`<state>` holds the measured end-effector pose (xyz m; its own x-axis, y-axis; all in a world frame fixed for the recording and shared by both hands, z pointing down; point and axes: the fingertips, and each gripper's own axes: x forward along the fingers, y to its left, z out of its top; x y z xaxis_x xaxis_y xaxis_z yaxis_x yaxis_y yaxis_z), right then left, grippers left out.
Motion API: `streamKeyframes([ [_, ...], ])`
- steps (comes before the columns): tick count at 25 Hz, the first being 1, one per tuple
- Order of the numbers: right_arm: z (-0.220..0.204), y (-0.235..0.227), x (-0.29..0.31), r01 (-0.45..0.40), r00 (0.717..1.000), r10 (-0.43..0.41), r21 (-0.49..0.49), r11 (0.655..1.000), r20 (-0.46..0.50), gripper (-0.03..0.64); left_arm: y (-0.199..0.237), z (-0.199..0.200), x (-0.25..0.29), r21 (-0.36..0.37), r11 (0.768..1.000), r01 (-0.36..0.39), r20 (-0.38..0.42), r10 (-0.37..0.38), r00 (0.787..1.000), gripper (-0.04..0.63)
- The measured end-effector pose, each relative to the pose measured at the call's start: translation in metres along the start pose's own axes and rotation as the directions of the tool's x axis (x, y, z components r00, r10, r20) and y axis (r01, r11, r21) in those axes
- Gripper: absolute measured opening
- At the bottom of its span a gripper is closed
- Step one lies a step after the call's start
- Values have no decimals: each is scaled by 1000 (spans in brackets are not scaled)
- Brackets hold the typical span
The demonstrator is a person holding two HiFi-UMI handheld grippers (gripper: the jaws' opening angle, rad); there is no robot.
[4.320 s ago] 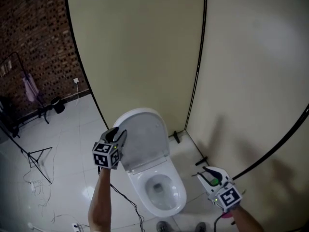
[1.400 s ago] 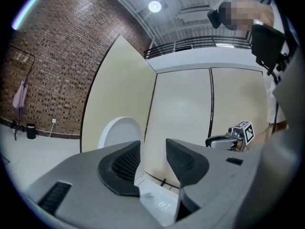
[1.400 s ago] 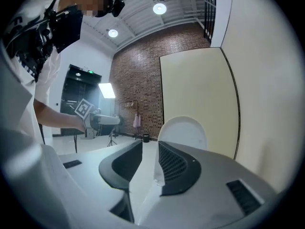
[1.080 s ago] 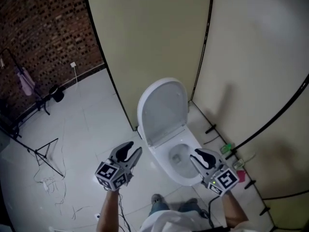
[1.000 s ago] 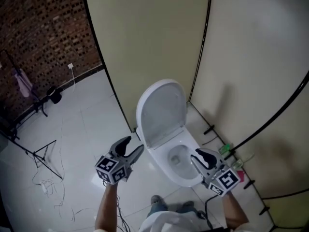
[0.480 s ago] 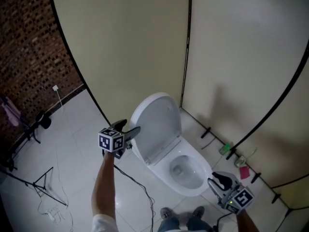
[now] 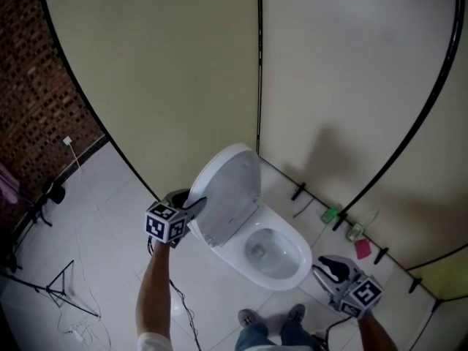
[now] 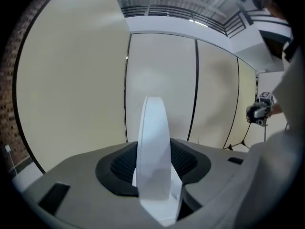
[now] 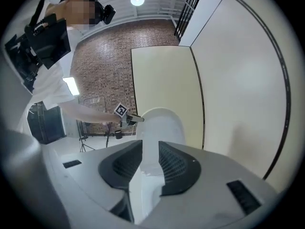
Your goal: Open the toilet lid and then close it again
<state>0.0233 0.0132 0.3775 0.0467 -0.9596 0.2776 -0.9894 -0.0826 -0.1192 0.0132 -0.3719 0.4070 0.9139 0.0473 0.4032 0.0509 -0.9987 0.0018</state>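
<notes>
**Operator:** Which markings are legible?

**Inspector:** Only black-and-white square patterns on each gripper's cube [image 7: 165,223].

**Operator:** List the layout, largest item first.

**Inspector:** Beige partition panels [image 7: 183,72] stand behind the white toilet [image 7: 235,258]. The toilet lid [image 7: 227,196] is raised and leans back toward the panels. On the floor tiles [image 7: 95,225], a green item [image 7: 330,214] and a pink item [image 7: 363,248] lie near the foot of the right-hand panel.

**Operator:** Report tool state.

**Inspector:** The left gripper [image 7: 191,200] is at the lid's left edge. Its jaws have just been closing, and the pads now clamp that edge. The right gripper [image 7: 327,268] hangs low, to the right of the toilet and apart from it, with its jaws drawn together on nothing.

**Operator:** What differs from one second before?

**Inspector:** At that point the left gripper was low in front of the toilet, with its jaws spread and empty. It is now up at the lid. The right gripper, then just beside the rim, is now farther off to the right. The lid remains raised.
</notes>
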Motion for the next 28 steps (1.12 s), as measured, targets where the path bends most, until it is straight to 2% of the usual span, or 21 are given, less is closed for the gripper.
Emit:
streamKeyframes([
  [2,6,-2,-4,-12,1000,11,-35,999,-6,106,-45,1,-1,76,997,-23,-2,23,1000,198],
  [5,25,-12,-11,-52,997,42,-168,984,-63,106,-122,-4,3,187,981,-44,-22,49,999,199],
  [7,36,-28,-8,-82,991,46,-293,953,-128,106,-162,-16,12,266,963,-55,-47,70,996,200],
  [9,41,-47,-1,-126,978,39,-434,892,-203,107,-191,-30,21,322,944,-68,-69,95,993,202],
  [10,40,-55,2,-164,968,37,-514,842,-247,140,-203,-36,25,338,938,-72,-78,104,992,202],
  [11,38,-61,5,-219,953,37,-599,771,-300,190,-213,-42,27,349,934,-73,-87,110,990,204],
  [12,35,-66,7,-288,931,34,-679,675,-362,209,-221,-46,28,356,932,-72,-96,113,989,206],
  [13,30,-71,9,-364,905,23,-743,562,-426,235,-228,-49,28,362,929,-70,-104,115,988,206],
  [15,20,-78,18,-499,848,0,-797,341,-531,265,-236,-52,25,369,927,-69,-115,119,986,206],
  [16,17,-80,26,-547,825,-2,-798,254,-566,276,-240,-53,24,370,926,-69,-119,121,986,206],
  [18,13,-83,46,-603,795,17,-788,124,-606,278,-246,-54,24,376,924,-65,-129,122,984,207],
  [21,9,-81,75,-639,767,56,-769,-18,-639,279,-257,-57,26,390,919,-60,-145,126,981,209],
  [24,-13,-83,93,-691,713,47,-713,-120,-699,278,-263,-63,28,379,924,-53,-156,120,980,210],
  [25,-22,-85,96,-702,701,40,-698,-140,-712,278,-265,-64,29,351,935,-42,-154,102,983,213],
  [26,-28,-87,98,-707,694,44,-692,-144,-718,265,-268,-65,29,306,952,-23,-147,71,987,218],
  [27,-33,-88,98,-709,692,55,-692,-136,-720,192,-272,-64,27,249,969,3,-131,31,991,219],
  [28,-36,-89,96,-710,691,68,-694,-123,-719,189,-277,-60,23,188,982,31,-99,-12,995,227],
])
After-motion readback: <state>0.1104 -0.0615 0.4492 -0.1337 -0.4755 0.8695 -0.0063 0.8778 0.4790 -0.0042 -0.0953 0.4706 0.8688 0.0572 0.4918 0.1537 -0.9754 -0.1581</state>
